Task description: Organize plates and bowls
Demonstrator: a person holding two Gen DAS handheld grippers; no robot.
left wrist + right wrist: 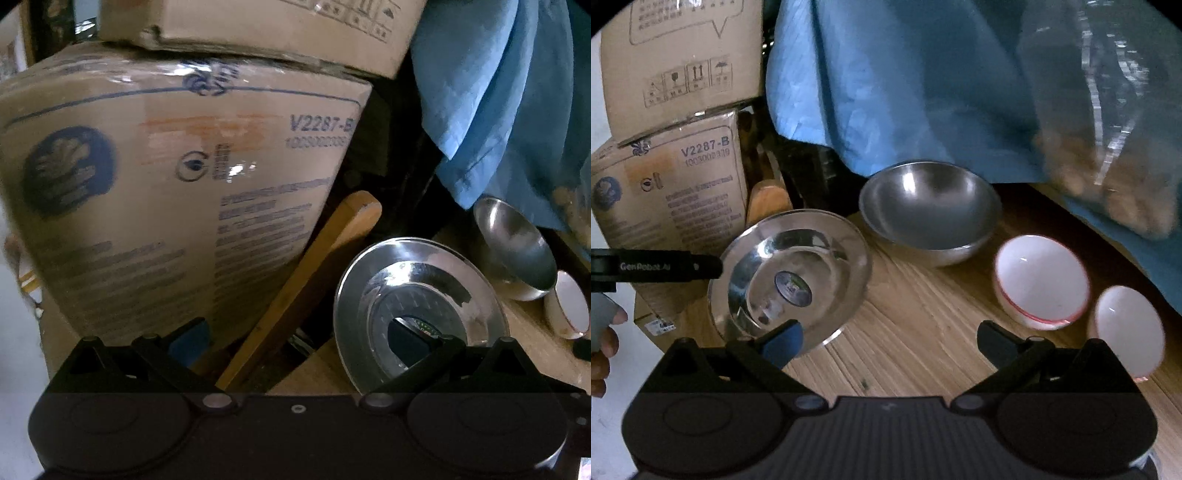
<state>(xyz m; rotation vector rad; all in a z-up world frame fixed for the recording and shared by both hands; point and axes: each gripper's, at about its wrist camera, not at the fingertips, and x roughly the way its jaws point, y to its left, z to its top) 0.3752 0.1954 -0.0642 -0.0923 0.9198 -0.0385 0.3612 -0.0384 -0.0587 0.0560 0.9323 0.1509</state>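
A shiny steel plate (pixel 790 280) with a round sticker at its centre lies at the left end of the wooden table (pixel 916 332) and looks tilted. Behind it stands a steel bowl (pixel 931 210). To the right are two white bowls with red rims (pixel 1041 280) (pixel 1126 332). My right gripper (pixel 892 343) is open above the table, just in front of the plate. My left gripper (pixel 303 339) is open wide, its right finger over the plate (pixel 417 295). Seen from the right wrist, one of its fingers (pixel 701 266) reaches the plate's left rim.
Stacked cardboard boxes (pixel 166 184) crowd the left side, with a wooden board (pixel 306 280) leaning beside them. Blue cloth (pixel 905 92) hangs behind the bowls, and a clear bag (pixel 1108 129) of brown pieces sits at the back right. A person's hand (pixel 605 339) shows at the left edge.
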